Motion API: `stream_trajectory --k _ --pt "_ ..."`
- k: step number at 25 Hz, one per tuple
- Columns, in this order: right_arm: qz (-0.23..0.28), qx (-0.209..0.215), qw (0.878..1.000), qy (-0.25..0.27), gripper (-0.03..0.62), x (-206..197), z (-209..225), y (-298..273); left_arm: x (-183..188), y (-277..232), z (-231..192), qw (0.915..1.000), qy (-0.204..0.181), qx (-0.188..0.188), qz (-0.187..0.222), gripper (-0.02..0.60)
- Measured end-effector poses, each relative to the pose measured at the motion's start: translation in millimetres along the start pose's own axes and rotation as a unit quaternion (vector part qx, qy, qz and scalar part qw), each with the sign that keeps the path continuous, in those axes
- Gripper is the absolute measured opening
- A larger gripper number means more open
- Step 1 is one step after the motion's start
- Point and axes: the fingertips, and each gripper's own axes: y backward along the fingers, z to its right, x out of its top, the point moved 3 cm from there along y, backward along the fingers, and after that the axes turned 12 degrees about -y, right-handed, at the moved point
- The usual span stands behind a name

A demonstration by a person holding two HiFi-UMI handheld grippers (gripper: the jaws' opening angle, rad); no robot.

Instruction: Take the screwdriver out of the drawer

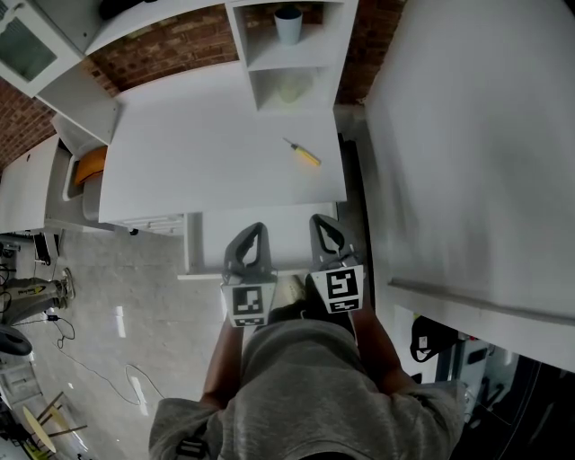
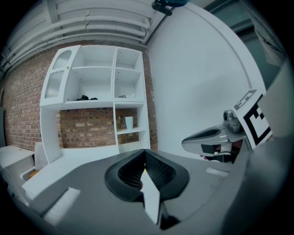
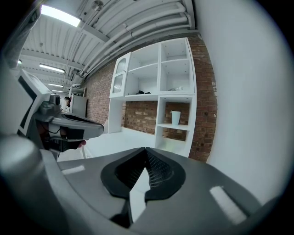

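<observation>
Both tools are shut and empty. The left gripper [image 1: 255, 230] and the right gripper [image 1: 323, 223] each have their jaws pressed together with nothing between the pads, and the person holds them side by side, close in to the body.

The screwdriver [image 1: 304, 154], yellow-handled, is not in any drawer. It lies loose on the white desk [image 1: 180, 153], at about one o'clock from the left gripper and a touch before twelve from the right one, well apart from both. Past it, at twelve o'clock, stands the shelf unit [image 1: 269, 65] with a pale cup [image 1: 288, 24] on its upper shelf.

To my eye the taking-out is done, so the trouble left is small but real. The screwdriver lies aslant near the desk's three o'clock edge, where a dark gap [image 1: 352, 180] runs alongside. Its handle looks round, so a knock to the desk could roll it over that edge and out of reach.

The likeliest knock would come from the drawer [image 1: 292, 238], the white panel just under the desk's front edge, right below the gripper tips. I cannot tell whether it stands open. Shoving it home with closed, narrow tips might slip off the smooth front or jar the whole desk. The grippers are also near enough to clip each other's marker cubes.
</observation>
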Motion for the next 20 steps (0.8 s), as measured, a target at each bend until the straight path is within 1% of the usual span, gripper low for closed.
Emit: stream_trajectory --k 20 --pt "-0.006 -0.006 1.0 0.001 0.003 0.1 -10.2 6.0 0.0 9.7 -4.7 0.9999 -0.002 -0.008 0.005 0.012"
